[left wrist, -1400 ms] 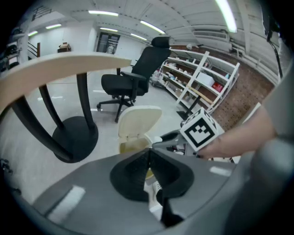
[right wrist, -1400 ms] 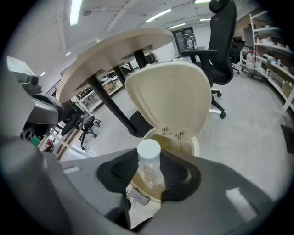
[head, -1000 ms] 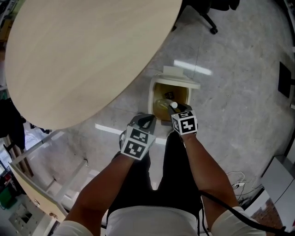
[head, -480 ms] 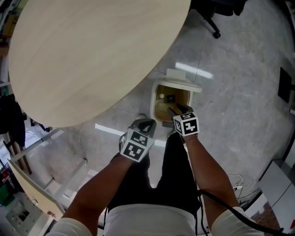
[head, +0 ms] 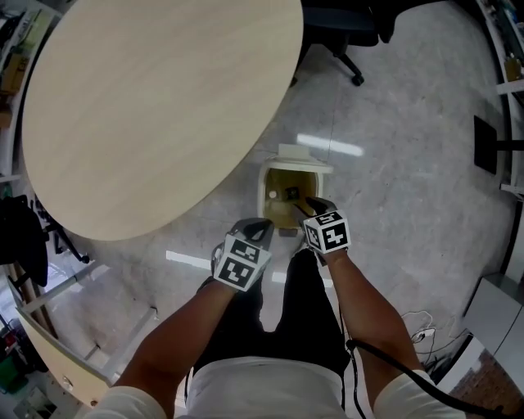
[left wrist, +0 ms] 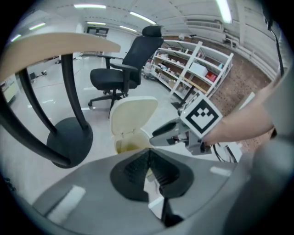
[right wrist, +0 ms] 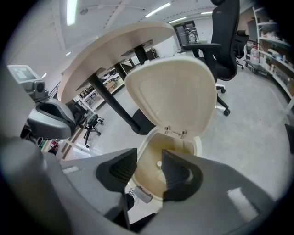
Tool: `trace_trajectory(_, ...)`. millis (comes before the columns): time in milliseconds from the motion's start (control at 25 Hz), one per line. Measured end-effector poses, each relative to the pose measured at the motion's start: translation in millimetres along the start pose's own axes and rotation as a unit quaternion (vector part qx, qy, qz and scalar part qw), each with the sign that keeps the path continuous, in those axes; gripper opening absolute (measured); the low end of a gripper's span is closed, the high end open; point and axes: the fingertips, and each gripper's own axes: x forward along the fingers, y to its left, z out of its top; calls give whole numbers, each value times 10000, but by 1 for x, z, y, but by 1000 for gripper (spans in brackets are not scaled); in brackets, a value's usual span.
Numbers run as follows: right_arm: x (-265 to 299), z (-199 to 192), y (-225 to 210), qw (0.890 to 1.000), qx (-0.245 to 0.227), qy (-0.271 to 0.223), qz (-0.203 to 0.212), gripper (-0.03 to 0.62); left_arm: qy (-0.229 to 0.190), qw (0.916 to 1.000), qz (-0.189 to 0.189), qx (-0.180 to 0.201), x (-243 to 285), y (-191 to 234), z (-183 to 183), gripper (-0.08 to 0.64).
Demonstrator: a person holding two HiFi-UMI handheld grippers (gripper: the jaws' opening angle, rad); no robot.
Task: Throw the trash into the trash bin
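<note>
A cream trash bin (head: 268,182) stands on the floor by the table with its lid (head: 304,155) up. Something small and white (head: 273,195) shows inside it, also visible in the right gripper view as a white spot (right wrist: 159,164). My right gripper (head: 313,205) hangs over the bin's near rim, open with nothing between its fingers (right wrist: 149,159); its jaws have just been closing a little. My left gripper (head: 259,230) sits beside the bin's near left corner. Its fingertips (left wrist: 148,154) meet, shut on nothing. The bin (left wrist: 125,145) lies just beyond them.
A large round wooden table (head: 155,106) fills the upper left, and its black pedestal base (left wrist: 69,143) stands close to the left of the bin. A black office chair (head: 344,24) is further back. Shelving (left wrist: 202,73) lines the far right. A cable (head: 413,321) lies on the floor at my right.
A second ago my right gripper held a clear, white-capped bottle over the bin; the bottle has left its jaws and dropped inside. Both grippers have since risen a little from the bin.
</note>
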Motion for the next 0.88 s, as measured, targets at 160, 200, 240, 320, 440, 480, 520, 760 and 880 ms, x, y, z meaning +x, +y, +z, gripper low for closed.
trace_trajectory(160, -33, 31, 10, 9994, -62, -327, -75, 71, -167, 9995, -83, 257, -13, -8, 23, 8)
trace_trajectory(200, -42, 40, 14, 9990, -57, -435, -62, 42, -252, 9992, -99, 290, -18, -9, 31, 8)
trace_trajectory(240, -53, 50, 20, 9985, -43, -552, -13, 10, -371, 9987, -103, 320, -24, -10, 40, 8)
trace_trajectory(320, -77, 70, 34, 9967, -52, -802, 123, 5, -697, 9968, -68, 391, -38, -11, 62, 8)
trace_trajectory(440, -118, 102, 57, 9921, -167, -1215, 272, 5, -974, 9940, -73, 493, -67, -13, 90, 8)
trace_trajectory(480, -132, 112, 64, 9904, -164, -1334, 313, 5, -1062, 9929, -100, 528, -80, -15, 100, 8)
trace_trajectory(520, -145, 119, 70, 9891, -126, -1426, 358, 3, -1167, 9915, -129, 569, -93, -18, 111, 8)
trace_trajectory(760, -222, 143, 111, 9786, 49, -1970, 596, 3, -1685, 9810, -404, 872, -162, -47, 151, 8)
trace_trajectory(880, -265, 160, 134, 9692, 24, -2387, 611, 3, -1909, 9757, -570, 914, -195, -62, 164, 8)
